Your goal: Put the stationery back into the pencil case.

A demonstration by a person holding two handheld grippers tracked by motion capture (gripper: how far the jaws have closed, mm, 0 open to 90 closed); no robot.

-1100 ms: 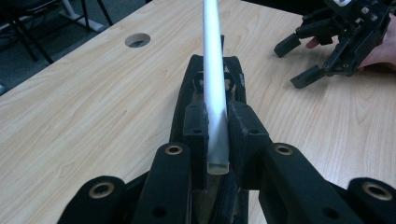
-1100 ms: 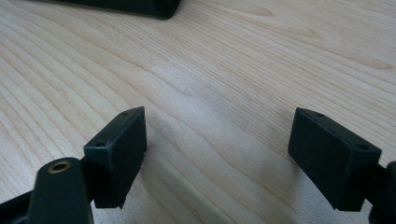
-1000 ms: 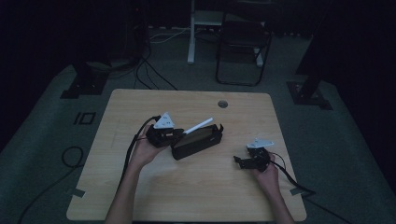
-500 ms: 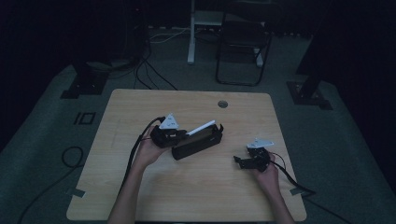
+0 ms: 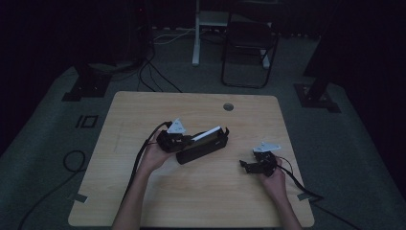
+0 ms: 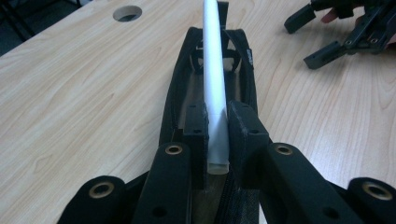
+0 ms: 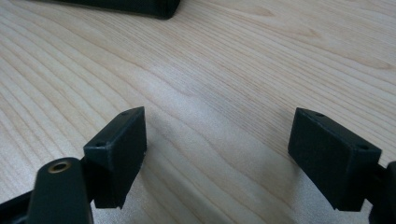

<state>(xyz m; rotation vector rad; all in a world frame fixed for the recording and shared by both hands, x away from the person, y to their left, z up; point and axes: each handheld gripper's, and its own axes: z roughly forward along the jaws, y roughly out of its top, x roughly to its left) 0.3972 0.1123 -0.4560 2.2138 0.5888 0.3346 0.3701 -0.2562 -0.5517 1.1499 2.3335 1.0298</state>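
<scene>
Fingers (image 6: 243, 133) of left gripper (image 6: 217, 135) clamped on long white flat plastic strip (image 6: 212, 70), strip's near end pinched between both black pads, rest running forward above open black fabric zip pouch (image 6: 180, 93).

High view: light wooden table (image 5: 143, 110) with round cable hole (image 5: 228, 106) near far edge. Left gripper (image 5: 184, 140) near table centre, held by left hand (image 5: 154, 155), touching near-left end of long black pouch (image 5: 203, 148); white strip (image 5: 207, 134) tilted up along pouch top. Right gripper (image 5: 245, 166) well apart to the right, held by right hand (image 5: 273, 176), jaws pointing left toward pouch, nothing between them and pouch but bare table. Grey three-cornered plates on both grippers. Dark folding chair (image 5: 249, 48) and white post (image 5: 196, 28) on floor beyond table, cables (image 5: 153, 72) trailing at left.

Left gripper view: pouch interior open, brown lining inside, zip edges either side of strip. Cable hole (image 6: 127, 12) top left. Right gripper (image 6: 322, 42) top right, jaws spread, resting near table.

Right gripper view: right gripper (image 7: 217, 154) with fingers (image 7: 116, 154) wide apart, empty, bare wood grain between them. Dark edge of pouch (image 7: 140, 7) at top, well apart from jaws.
</scene>
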